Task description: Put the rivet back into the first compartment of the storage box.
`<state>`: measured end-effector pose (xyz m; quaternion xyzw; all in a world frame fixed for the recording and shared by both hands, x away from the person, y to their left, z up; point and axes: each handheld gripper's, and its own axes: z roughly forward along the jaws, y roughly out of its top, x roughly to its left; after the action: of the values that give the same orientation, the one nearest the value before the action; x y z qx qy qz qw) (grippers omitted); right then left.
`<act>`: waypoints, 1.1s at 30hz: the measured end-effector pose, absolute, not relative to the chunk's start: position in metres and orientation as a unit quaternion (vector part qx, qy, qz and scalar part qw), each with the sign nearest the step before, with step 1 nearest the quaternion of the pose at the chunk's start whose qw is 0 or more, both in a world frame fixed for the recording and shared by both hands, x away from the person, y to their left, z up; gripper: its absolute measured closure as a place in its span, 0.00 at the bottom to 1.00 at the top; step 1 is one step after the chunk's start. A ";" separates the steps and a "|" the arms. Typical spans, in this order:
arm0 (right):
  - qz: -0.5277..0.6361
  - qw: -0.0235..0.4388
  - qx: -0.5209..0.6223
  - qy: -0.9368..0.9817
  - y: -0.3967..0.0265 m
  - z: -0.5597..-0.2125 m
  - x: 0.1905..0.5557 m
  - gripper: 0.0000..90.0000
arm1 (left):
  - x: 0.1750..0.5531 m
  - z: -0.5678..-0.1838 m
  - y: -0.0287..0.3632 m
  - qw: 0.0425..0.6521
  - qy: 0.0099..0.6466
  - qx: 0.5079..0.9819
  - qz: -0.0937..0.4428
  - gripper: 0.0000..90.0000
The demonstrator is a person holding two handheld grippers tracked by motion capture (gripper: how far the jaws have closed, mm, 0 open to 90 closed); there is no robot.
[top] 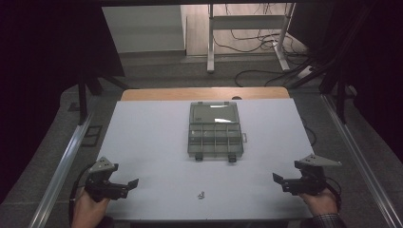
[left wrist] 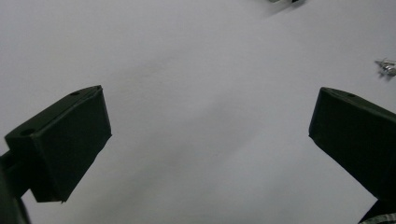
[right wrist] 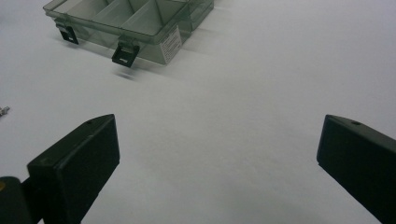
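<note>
Screws [top: 201, 194], small and silver, lie in a little cluster on the white counter [top: 142, 142], close to its near edge and roughly midway between the two claws. They are too small to tell which way each one points. In the left gripper view they [left wrist: 386, 67] appear at the right border, and in the right gripper view one [right wrist: 3, 111] shows at the left border.

Farther back on the counter, about in the middle, sits a clear compartment box [top: 215, 130] with its lid open. Its long axis runs from the near side to the far side; the lid lies flat toward the far edge, and the two dark latches [right wrist: 125, 52] hang off the near wall, toward the person. The divided compartments run across the box from side to side.

The left claw [top: 132, 184] rests low over the near left corner of the counter, pointing inward to the right, released, with the jaws wide apart and only bare counter between them. The right claw [top: 278, 179] is at the near right corner, pointing inward to the left, also released and grasping nothing. Both are well apart from the screws and from the box.
</note>
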<state>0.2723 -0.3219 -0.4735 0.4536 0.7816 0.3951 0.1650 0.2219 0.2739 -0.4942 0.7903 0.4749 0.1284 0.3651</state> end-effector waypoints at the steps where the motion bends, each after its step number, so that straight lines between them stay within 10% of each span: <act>1: 0.394 0.166 0.452 0.783 -0.321 -0.473 0.272 0.00 | 0.222 -0.494 0.273 0.362 0.474 0.792 0.128 0.00; 33: 0.377 0.170 0.405 0.816 -0.307 -0.476 0.271 0.00 | 0.229 -0.488 0.258 0.371 0.470 0.795 0.101 0.00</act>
<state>0.2707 -0.3066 -0.4756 0.4050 0.8156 0.3767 0.1701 0.2290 0.2576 -0.4883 0.7947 0.4698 0.1009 0.3708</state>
